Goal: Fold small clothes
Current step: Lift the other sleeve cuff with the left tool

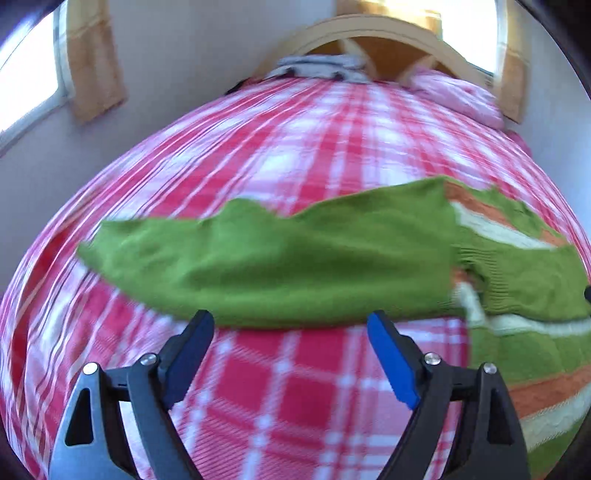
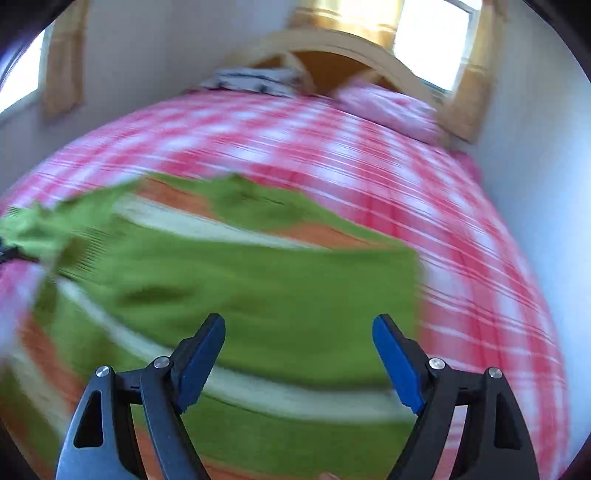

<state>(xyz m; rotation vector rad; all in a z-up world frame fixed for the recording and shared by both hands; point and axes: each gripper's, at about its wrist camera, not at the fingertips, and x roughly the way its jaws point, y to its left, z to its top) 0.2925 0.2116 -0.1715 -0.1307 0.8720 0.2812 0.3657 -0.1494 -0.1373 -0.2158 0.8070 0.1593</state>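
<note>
I see my left gripper (image 1: 291,325) spread wide and empty above the plaid blanket (image 1: 295,147), the green sweater's sleeve (image 1: 258,258) lying just beyond its tips. My right gripper (image 2: 299,328) hangs open over the green sweater (image 2: 258,295), gripping nothing.

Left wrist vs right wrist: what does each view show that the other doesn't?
Left wrist only: the sweater's long plain green sleeve stretched out to the left across the blanket, with the left hand-held gripper open and empty.

Right wrist only: the sweater's right edge, with the right hand-held gripper open above the body.

Both: the striped green sweater, the red plaid blanket, the wooden headboard, the pink pillow.
</note>
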